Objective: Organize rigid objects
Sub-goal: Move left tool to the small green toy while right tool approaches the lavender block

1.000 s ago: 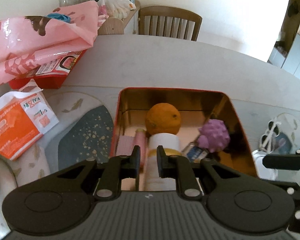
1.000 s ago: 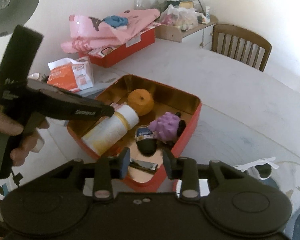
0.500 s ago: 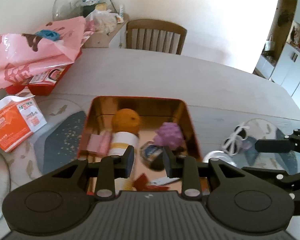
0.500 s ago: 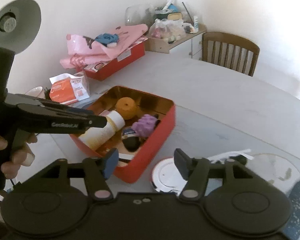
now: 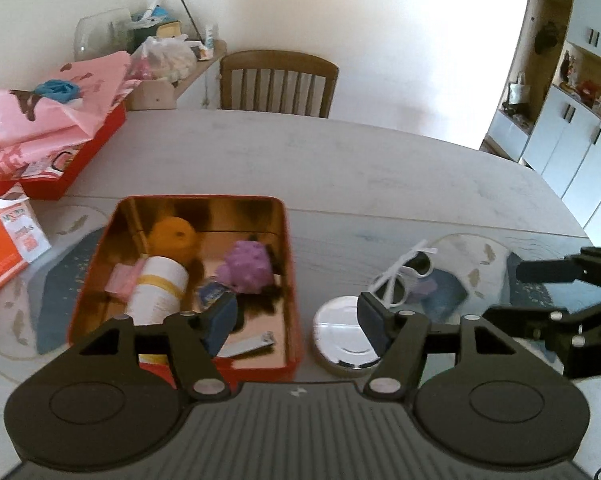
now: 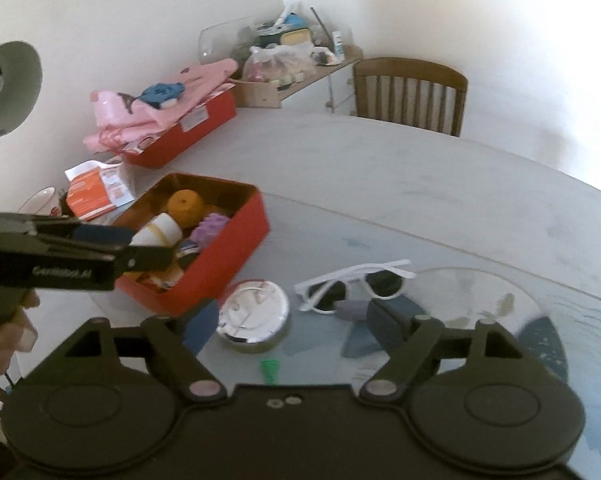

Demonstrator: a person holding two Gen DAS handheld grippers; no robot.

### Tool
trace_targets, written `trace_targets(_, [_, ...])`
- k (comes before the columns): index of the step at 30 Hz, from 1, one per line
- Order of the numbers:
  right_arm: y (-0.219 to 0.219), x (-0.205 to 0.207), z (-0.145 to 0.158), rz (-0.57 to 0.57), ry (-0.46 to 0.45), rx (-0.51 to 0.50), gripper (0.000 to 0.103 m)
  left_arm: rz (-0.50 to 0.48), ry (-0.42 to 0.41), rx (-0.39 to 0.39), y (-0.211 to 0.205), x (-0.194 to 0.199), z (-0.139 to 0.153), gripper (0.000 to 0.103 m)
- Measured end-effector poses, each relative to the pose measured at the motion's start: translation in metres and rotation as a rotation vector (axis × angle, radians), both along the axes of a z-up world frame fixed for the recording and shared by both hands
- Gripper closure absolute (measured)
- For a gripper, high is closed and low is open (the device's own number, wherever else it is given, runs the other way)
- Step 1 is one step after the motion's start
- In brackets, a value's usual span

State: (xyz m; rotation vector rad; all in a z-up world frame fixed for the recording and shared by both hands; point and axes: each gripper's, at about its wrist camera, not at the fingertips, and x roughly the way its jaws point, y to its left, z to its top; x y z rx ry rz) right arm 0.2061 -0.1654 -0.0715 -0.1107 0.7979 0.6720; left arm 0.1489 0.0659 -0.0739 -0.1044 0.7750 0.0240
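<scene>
Red tin [image 5: 293,280], table [image 5: 340,168] centre-left: holds orange, white bottle [image 5: 158,288], purple ball, clippers, gathered for tidying. Round silver tin [image 6: 253,316] and white sunglasses [image 6: 352,284] lie loose right of it, unsorted. Left gripper [image 5: 298,316] and right gripper [image 6: 290,320]: jaws just opening, empty.

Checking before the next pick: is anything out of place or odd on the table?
Two things lie outside the red tin: a round silver tin right beside its wall, and white sunglasses lying temples up past it. In the tin, the white bottle lies on its side. Nothing looks spilled or damaged.
</scene>
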Motion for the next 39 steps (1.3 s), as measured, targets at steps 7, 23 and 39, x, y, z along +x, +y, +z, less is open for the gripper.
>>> trace_targets(7, [-0.031,0.013,-0.005,-0.022,-0.001,-0.002,0.012,0.007,0.008,0.003,-0.026,0.0,-0.009,0.026])
trace_targets(23, [-0.047,0.051,-0.036,0.015,0.023,-0.054,0.0,-0.031,0.027,0.044,-0.088,0.0,-0.042,0.021])
trace_targets(39, [-0.01,0.074,-0.072,0.128,0.077,-0.11,0.003,-0.071,0.108,0.092,-0.117,0.009,-0.089,0.021])
